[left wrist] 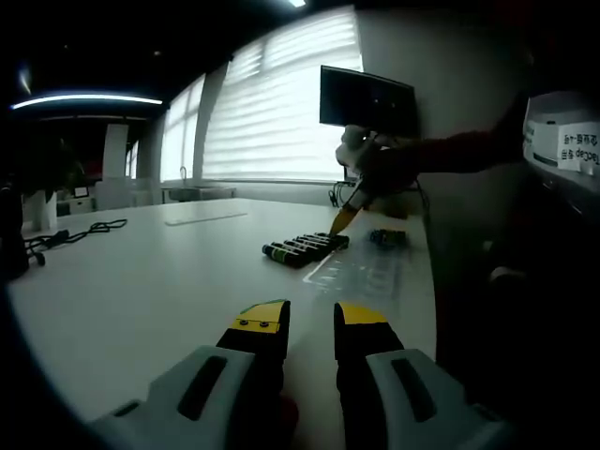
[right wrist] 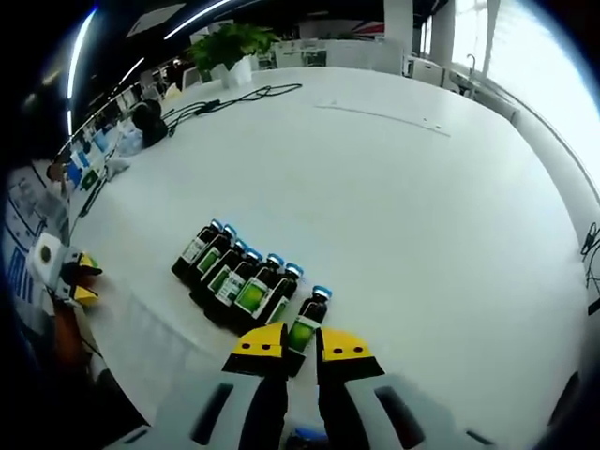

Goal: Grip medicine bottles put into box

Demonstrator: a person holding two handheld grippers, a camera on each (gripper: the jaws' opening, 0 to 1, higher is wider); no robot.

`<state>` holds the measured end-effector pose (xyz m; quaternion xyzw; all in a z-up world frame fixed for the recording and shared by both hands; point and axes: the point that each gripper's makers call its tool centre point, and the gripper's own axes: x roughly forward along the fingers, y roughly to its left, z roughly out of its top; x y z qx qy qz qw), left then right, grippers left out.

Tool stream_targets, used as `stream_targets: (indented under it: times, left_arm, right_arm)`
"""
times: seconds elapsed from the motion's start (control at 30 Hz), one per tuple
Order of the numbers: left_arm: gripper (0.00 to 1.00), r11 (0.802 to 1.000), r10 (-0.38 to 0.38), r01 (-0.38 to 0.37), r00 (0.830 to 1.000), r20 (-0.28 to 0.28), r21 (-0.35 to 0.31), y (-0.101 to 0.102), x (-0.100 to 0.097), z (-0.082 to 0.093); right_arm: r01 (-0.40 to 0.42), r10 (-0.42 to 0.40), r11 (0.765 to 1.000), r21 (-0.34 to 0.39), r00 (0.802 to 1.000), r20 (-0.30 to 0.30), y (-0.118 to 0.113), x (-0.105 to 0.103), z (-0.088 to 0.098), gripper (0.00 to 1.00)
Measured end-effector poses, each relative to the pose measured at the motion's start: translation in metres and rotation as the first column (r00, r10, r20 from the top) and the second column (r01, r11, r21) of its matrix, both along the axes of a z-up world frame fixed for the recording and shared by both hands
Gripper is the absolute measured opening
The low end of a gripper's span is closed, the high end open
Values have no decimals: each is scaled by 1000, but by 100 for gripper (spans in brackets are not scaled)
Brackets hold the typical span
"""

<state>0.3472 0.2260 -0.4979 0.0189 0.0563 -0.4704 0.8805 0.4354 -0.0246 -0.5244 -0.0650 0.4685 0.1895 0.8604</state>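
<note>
- The white table (right wrist: pixel 394 197) carries everything; in the right gripper view a row of dark medicine bottles (right wrist: pixel 239 274) lies on its side near the table edge, caps pointing away from the camera.
- A clear box (left wrist: pixel 361 272) with compartments sits just beside the row in the left gripper view, where the same bottles (left wrist: pixel 305 247) appear well ahead of the camera.
- The right gripper (right wrist: pixel 300 345) is down at the end bottle (right wrist: pixel 306 328), the one slightly apart from the rest. Its yellow-tipped jaws straddle the bottle's base with a narrow gap; I cannot tell whether they already pinch it.
- The left gripper (left wrist: pixel 311 317) hovers over bare table, well apart from the bottles, jaws parted and holding nothing.
- Risk, as I judge it: the jaws sit low on the base of a round bottle, so a squeeze there could squirt it forward or let it swing down when lifted.
- Second risk: the neighbouring bottle lies just beside the left jaw, so a crooked approach could nudge it and set the row rolling.
- Third risk: a tilted bottle could catch on the box wall.
</note>
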Motion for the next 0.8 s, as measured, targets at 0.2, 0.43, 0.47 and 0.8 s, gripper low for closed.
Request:
stream_targets:
  times: [0.2, 0.43, 0.47, 0.8]
  left_arm:
    - [13, 1000, 0, 0, 1000, 1, 1, 0, 0, 0]
    - [13, 1000, 0, 0, 1000, 1, 1, 0, 0, 0]
    - [13, 1000, 0, 0, 1000, 1, 1, 0, 0, 0]
    - [13, 1000, 1, -1, 1000, 1, 2, 0, 0, 0]
  right_arm:
    - [1, -2, 999, -41, 1000, -15, -6, 1, -6, 7]
    - [-5, 3, 998, -67, 1000, -28, -9, 1, -9, 7]
    - [2, -4, 998, -68, 1000, -31, -9, 1, -9, 7]
    - [-20, 17, 995, -95, 999, -32, -9, 0, -8, 6]
